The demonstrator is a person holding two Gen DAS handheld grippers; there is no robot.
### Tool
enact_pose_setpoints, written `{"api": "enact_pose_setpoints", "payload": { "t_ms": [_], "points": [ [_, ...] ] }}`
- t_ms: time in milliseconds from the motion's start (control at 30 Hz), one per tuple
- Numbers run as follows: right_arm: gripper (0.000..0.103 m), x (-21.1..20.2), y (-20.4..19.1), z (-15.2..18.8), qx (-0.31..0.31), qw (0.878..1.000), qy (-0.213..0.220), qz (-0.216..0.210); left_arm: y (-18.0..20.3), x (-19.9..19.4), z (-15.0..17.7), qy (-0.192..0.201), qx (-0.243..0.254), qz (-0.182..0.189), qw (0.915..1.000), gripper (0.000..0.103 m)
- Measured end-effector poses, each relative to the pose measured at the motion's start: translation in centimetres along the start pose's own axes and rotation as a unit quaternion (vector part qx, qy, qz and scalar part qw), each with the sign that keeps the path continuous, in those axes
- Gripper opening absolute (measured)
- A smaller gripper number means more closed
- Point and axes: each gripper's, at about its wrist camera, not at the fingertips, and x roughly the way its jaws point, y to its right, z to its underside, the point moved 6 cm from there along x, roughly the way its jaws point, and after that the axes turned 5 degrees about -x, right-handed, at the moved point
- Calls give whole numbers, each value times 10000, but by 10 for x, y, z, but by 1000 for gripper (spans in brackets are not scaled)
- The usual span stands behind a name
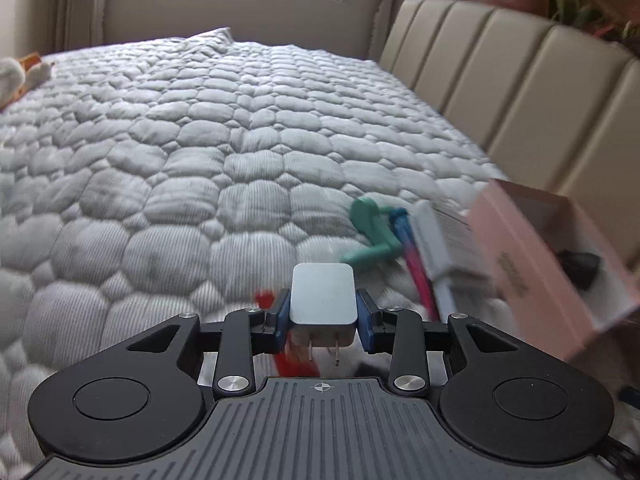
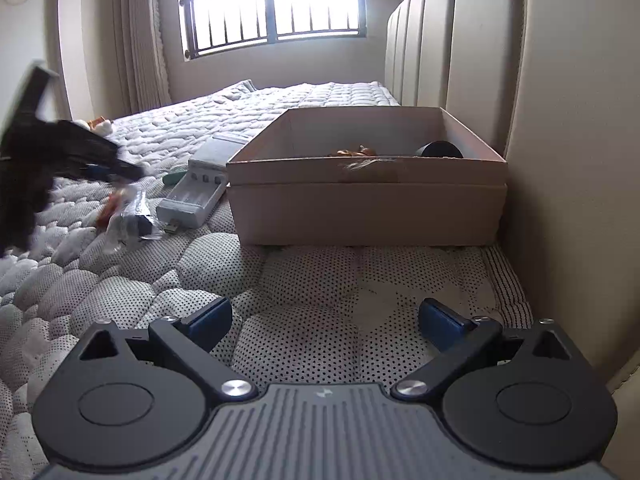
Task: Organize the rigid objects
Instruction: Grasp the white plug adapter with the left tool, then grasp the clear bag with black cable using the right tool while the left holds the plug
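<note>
My left gripper (image 1: pixel 323 314) is shut on a white plug charger (image 1: pixel 323 298), prongs pointing back toward me, held above the quilted bed. A pink open box (image 1: pixel 520 268) sits to its right by the headboard, with a black object (image 1: pixel 580 268) inside. A green clip (image 1: pixel 372 236), a blue-pink pen (image 1: pixel 412 256) and a white battery charger (image 1: pixel 432 240) lie beside the box. My right gripper (image 2: pixel 324 320) is open and empty over the mattress, in front of the same box (image 2: pixel 366 208). The left gripper (image 2: pixel 60 160) shows blurred at the left of the right wrist view.
The padded headboard (image 1: pixel 520 92) runs along the right. The white battery charger (image 2: pixel 192 200), a plastic-wrapped item (image 2: pixel 132 220) and an orange piece (image 2: pixel 110 206) lie left of the box. A plush toy (image 1: pixel 20 76) rests far left on the bed.
</note>
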Motion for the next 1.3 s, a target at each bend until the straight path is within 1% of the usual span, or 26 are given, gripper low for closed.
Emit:
{"api": "enact_pose_setpoints", "payload": {
  "t_ms": [67,100,200,267,333,433,500,533,633,700,733,833,867,933,967,1000,1067,1100,1200,1300],
  "points": [
    [100,2,-2,0,-66,9999,-65,51,-3,-27,14,11,-100,236,9997,37],
    [100,2,-3,-1,-115,9999,-101,81,-5,-39,21,25,-100,296,9995,37],
    [100,1,-11,-5,-370,9990,-157,188,-12,-69,46,-50,-44,241,9997,37],
    [99,-3,-23,-13,-665,9976,-62,162,-18,-82,64,-165,-39,231,9996,37],
    [99,-9,-39,-26,-824,9966,33,-24,-24,-93,79,-166,-90,305,9994,37],
    [98,-10,-68,-51,-816,9951,42,-550,-31,-107,96,-44,-150,338,9993,37],
    [94,-3,-89,-69,-872,9923,-8,-882,-36,-112,107,-37,-289,429,9987,37],
    [94,3,-100,-77,-975,9905,-16,-974,-39,-113,111,-65,-380,493,9980,37],
    [85,31,-134,-97,-1366,9849,-125,-1056,-45,-113,122,-152,-529,599,9967,37],
    [77,56,-152,-106,-1443,9823,-319,-1154,-46,-114,126,-183,-565,647,9961,37],
    [75,66,-160,-108,-1457,9810,-396,-1218,-47,-114,127,-188,-580,660,9960,37],
    [63,94,-181,-108,-1613,9760,-656,-1312,-47,-116,129,-181,-532,673,9961,37],
    [57,102,-186,-105,-1659,9743,-779,-1305,-46,-117,130,-182,-504,675,9963,37],
    [52,113,-191,-98,-1676,9706,-1057,-1363,-43,-116,131,-194,-485,723,9960,37],
    [47,113,-191,-93,-1694,9687,-1154,-1403,-42,-116,131,-199,-492,738,9959,37],
    [37,111,-191,-89,-1743,9670,-1200,-1422,-40,-115,131,-206,-492,740,9958,37],
    [24,100,-187,-86,-1837,9656,-1195,-1398,-34,-113,131,-231,-465,759,9958,37],
    [20,92,-183,-85,-1829,9655,-1193,-1416,-30,-112,131,-242,-436,791,9956,37],
    [20,60,-166,-83,-1689,9678,-1171,-1456,-12,-111,130,-284,-269,897,9952,37],
    [20,21,-147,-78,-1650,9697,-1045,-1465,10,-109,130,-342,-82,987,9945,37]
  ]
}}
